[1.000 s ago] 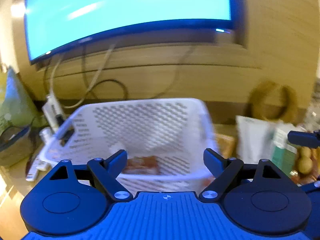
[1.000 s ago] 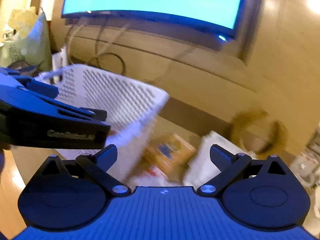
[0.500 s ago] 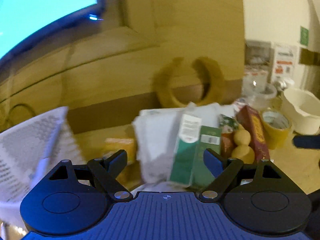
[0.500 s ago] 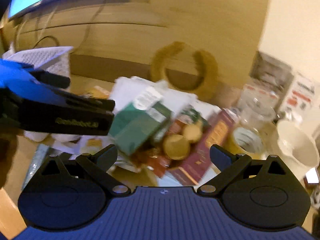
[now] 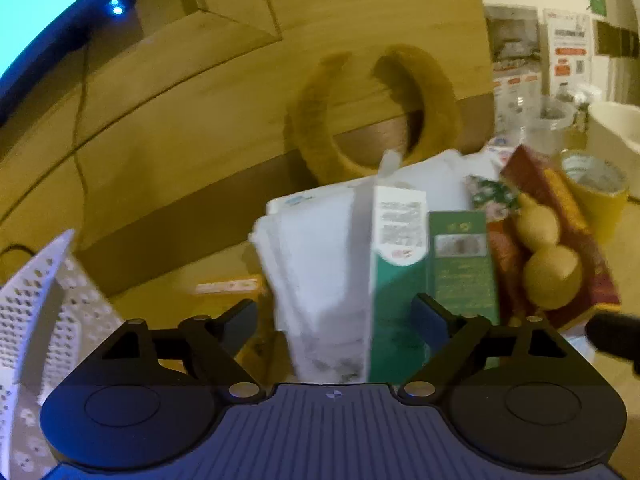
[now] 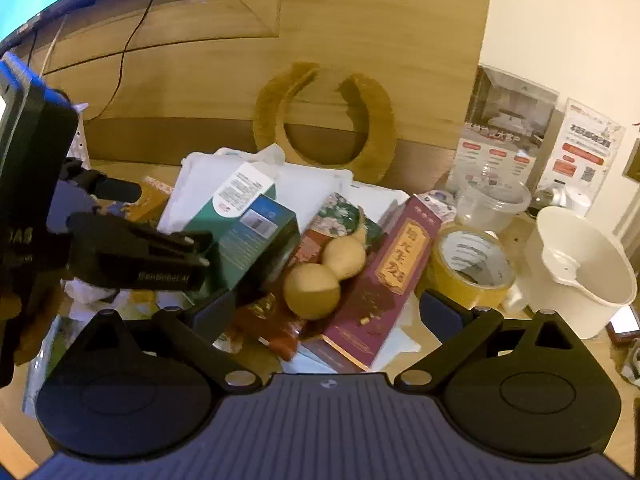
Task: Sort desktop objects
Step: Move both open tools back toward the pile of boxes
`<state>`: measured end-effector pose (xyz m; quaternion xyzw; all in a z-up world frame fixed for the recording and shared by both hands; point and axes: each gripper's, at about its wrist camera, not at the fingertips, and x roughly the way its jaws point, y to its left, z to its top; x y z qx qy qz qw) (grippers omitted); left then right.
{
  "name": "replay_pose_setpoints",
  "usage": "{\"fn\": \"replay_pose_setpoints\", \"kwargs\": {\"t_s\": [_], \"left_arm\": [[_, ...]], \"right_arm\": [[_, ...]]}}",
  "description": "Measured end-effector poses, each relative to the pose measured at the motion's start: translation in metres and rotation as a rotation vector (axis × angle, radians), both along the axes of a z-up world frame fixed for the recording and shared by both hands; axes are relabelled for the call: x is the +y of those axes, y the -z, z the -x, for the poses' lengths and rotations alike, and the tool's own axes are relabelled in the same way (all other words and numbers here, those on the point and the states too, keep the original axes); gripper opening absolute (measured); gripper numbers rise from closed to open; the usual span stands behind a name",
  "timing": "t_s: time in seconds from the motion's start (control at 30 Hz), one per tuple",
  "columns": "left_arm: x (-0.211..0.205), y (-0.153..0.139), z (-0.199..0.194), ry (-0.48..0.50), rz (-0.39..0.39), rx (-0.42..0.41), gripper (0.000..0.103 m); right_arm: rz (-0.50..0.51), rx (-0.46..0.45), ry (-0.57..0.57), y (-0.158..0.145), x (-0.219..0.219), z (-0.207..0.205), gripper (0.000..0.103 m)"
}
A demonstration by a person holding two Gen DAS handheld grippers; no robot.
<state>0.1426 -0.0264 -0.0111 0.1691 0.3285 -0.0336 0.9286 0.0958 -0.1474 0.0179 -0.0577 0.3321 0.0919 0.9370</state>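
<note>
1. White perforated basket (image 5: 36, 320): at the far left edge of the left wrist view, standing on the desk (image 5: 188, 304); only one corner shows.
2. Left gripper (image 5: 334, 320): jaws wide open, holding nothing. In the right wrist view the left gripper (image 6: 132, 256) reaches in from the left, its tip just beside the green box.
3. White paper stack (image 5: 316, 248): lies under the pile, behind the open jaws of the left gripper.
4. Green box (image 6: 248, 228): tilted, resting on the white paper stack, with a white labelled end flap pointing up and back.
5. Gourd (image 6: 324, 272): tan, two-lobed, lying in the middle of the pile between the green box and the maroon box, touching both or nearly so.
6. Maroon box (image 6: 384, 280): long, with gold characters, lying at an angle to the right of the gourd.
7. Right gripper (image 6: 326, 316): jaws wide open and empty, positioned in front of the gourd and the maroon box.
8. Yellow tape roll (image 6: 470, 268): on the desk, just beside the maroon box on its right.
9. White pot (image 6: 580, 272): stands at the far right, near the tape roll.
</note>
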Motion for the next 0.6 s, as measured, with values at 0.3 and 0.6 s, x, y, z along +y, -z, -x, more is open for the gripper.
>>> {"fn": "replay_pose_setpoints", "kwargs": {"t_s": [0.3, 0.6], "left_arm": [[0.014, -0.011, -0.003, -0.022, -0.045, -0.039, 0.086], [0.049, -0.046, 0.008, -0.122, 0.046, -0.098, 0.086]], "right_arm": [[-0.106, 0.01, -0.016, 0.001, 0.015, -0.014, 0.099], [-0.268, 0.109, -0.012, 0.018, 0.033, -0.04, 0.068]]}}
